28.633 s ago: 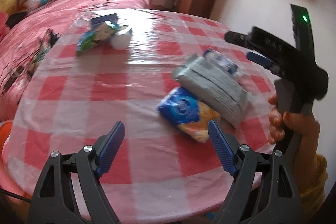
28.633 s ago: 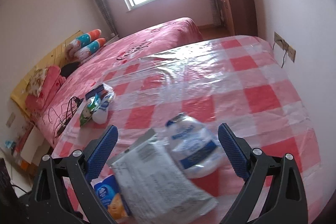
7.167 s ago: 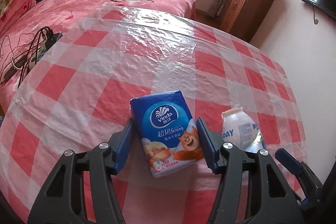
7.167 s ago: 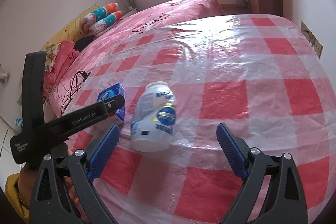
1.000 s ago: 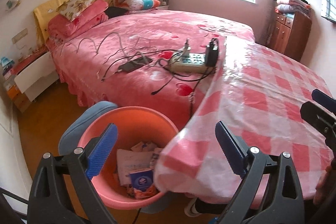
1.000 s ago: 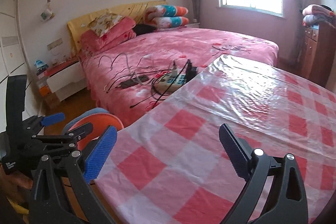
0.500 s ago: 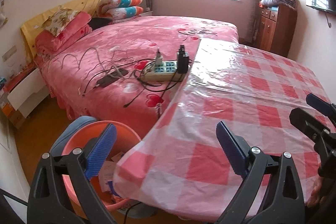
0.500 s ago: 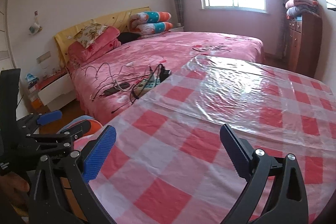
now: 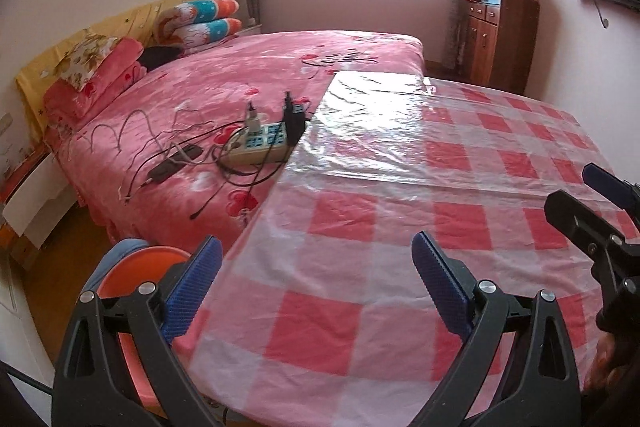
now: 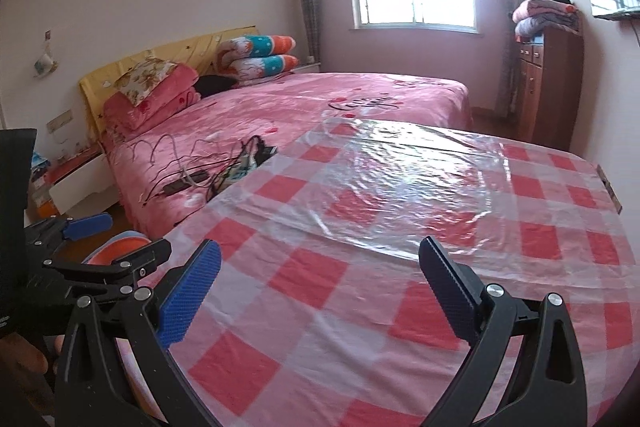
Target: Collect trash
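orange bin (image 9: 132, 271) mostly hidden, contents unseen

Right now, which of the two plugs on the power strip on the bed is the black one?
The black plug is the one nearer the checked table; the white plug stands beside it on the power strip, farther from the table.

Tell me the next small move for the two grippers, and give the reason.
Probably just draw both back and rest them: the left gripper and right gripper are open and hold nothing, the checked tablecloth shows no trash on the part in view, and the orange bin sits beside the table. A glance at the hidden near edge might confirm that nothing is left.
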